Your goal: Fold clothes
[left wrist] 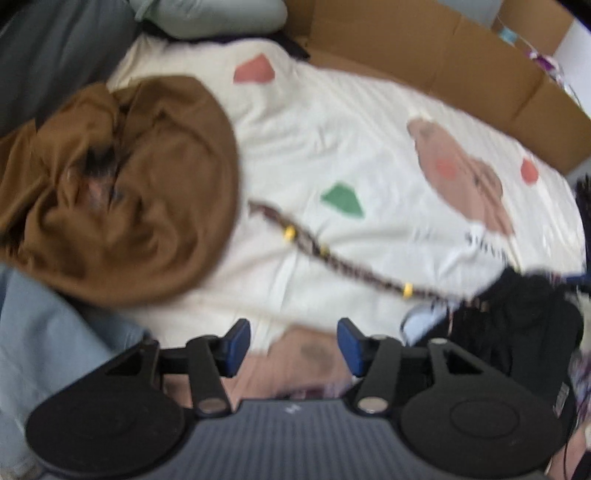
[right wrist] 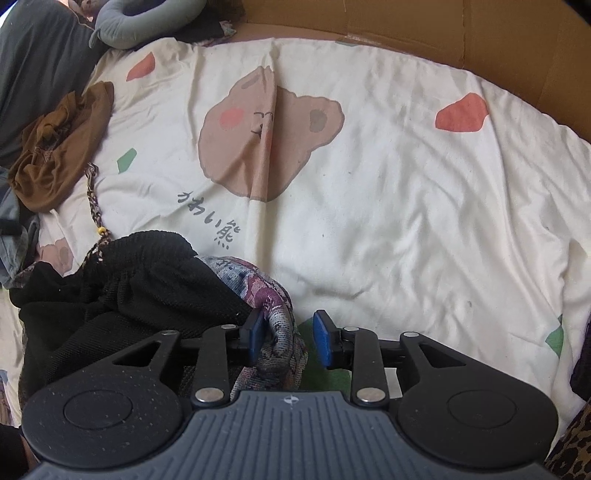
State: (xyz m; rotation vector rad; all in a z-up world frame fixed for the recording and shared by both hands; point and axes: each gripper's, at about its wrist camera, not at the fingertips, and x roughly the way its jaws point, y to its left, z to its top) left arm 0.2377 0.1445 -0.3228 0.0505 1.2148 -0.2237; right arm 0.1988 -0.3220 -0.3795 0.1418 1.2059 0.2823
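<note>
A crumpled brown garment (left wrist: 122,192) lies on the white bear-print sheet (left wrist: 332,147), up and to the left of my left gripper (left wrist: 293,345). That gripper is open over the sheet with nothing between its blue pads. A braided cord with yellow beads (left wrist: 332,254) runs from the brown garment to a black knit garment (left wrist: 517,325). In the right wrist view the black garment (right wrist: 129,280) is bunched at lower left, and its purple patterned part (right wrist: 266,295) sits between the jaws of my right gripper (right wrist: 289,338). The jaws stand apart; the right pad is clear of the cloth.
Cardboard walls (right wrist: 406,22) border the sheet (right wrist: 406,203) at the back and right. A grey neck pillow (right wrist: 136,26) and dark grey cloth (right wrist: 37,66) lie at the top left. Light blue fabric (left wrist: 44,350) lies at the left edge. The brown garment (right wrist: 62,147) sits far left.
</note>
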